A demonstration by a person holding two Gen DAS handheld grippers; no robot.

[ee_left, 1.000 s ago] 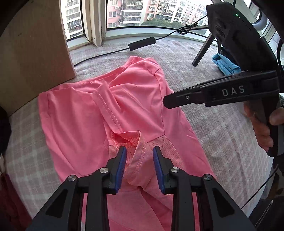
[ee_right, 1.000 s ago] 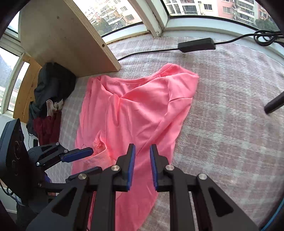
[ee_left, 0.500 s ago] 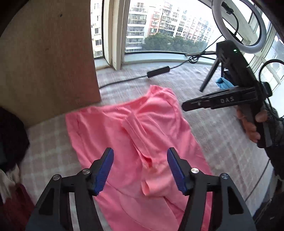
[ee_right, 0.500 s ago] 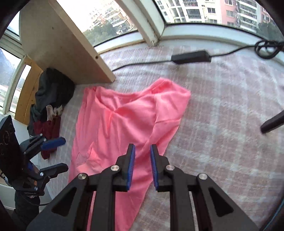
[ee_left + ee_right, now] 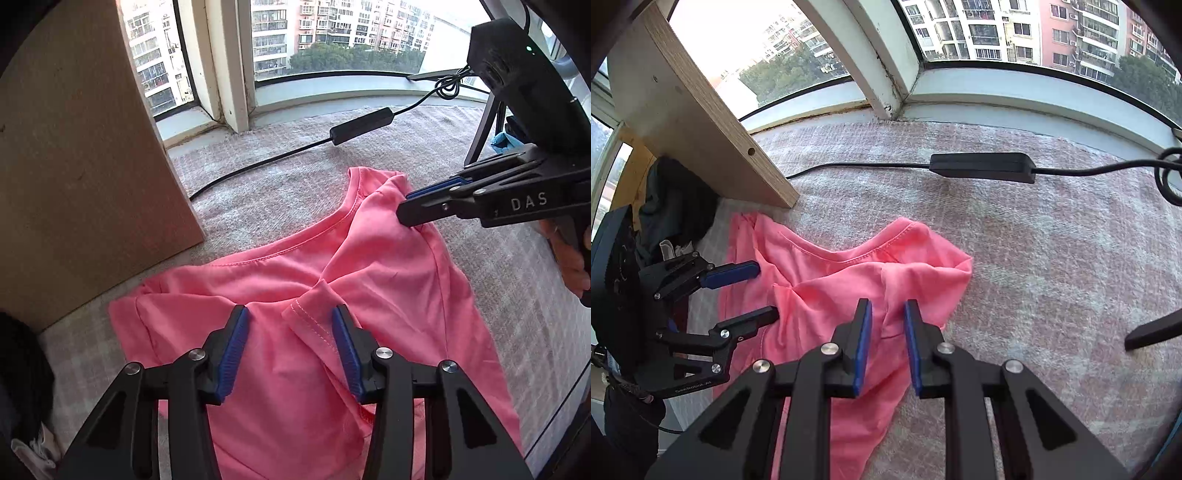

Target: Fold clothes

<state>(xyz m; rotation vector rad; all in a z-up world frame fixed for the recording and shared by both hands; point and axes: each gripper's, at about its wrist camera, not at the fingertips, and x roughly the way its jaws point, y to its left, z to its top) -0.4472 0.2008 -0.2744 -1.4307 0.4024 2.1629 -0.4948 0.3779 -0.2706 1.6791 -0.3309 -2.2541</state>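
Over the pink shirt (image 5: 388, 280) both tongs are held. The left tongs (image 5: 291, 347) are open and have just been closing, with a fold of cloth between them but not pinched. The right tongs (image 5: 886, 332) stand a little apart, gripping nothing. The far corners should be gripped evenly. The shirt lies crumpled on the checked blanket (image 5: 1052, 258), near the window.

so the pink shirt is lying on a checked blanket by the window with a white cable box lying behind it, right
Not quite: the slim plastic cable box lying behind the crumpled pink shirt is black, not white. The right wrist view shows it plainly, with its black cable running out of both ends. The rest holds: the shirt lies on the checked fabric blanket by the window.
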